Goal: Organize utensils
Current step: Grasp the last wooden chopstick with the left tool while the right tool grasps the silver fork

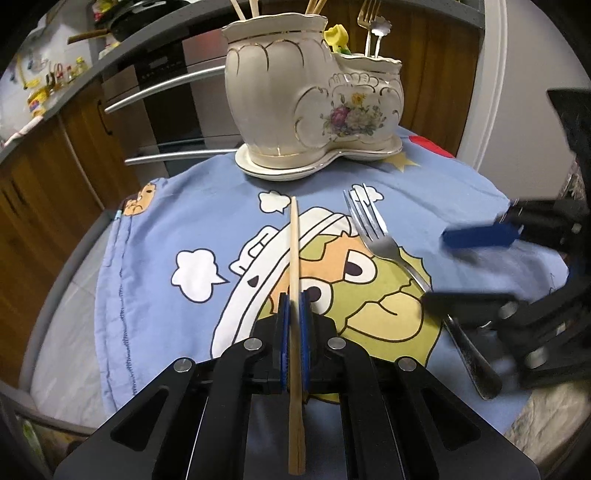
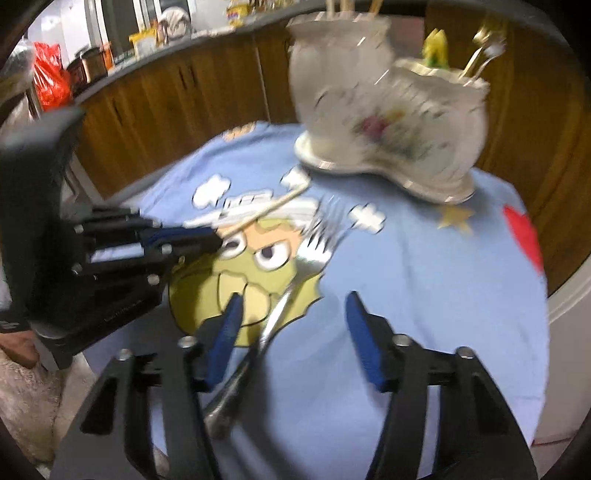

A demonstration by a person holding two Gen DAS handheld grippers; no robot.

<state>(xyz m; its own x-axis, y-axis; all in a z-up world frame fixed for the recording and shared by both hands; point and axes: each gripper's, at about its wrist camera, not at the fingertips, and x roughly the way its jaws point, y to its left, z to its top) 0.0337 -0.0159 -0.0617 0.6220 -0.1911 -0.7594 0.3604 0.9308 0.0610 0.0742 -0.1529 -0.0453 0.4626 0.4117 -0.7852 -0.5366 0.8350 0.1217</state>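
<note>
My left gripper (image 1: 294, 306) is shut on a wooden chopstick (image 1: 294, 254) that points toward the white ceramic utensil holder (image 1: 295, 92) at the far edge of the cloth. The right wrist view shows the same gripper (image 2: 218, 240) at the left, the chopstick (image 2: 269, 208) sticking out of it. A steel fork (image 1: 373, 229) lies on the cartoon cloth, tines toward the holder. My right gripper (image 2: 294, 299) stands open over the fork's handle (image 2: 273, 325), which lies close to the left finger (image 2: 229, 325) with a wide gap to the right one. The right wrist view is blurred.
The holder (image 2: 369, 110) has a tall pot with chopsticks and a lower pot with a fork and spoon (image 1: 378, 27). A blue cartoon cloth (image 1: 147, 258) covers the small round table. Wooden cabinets and an oven (image 1: 170, 96) stand behind.
</note>
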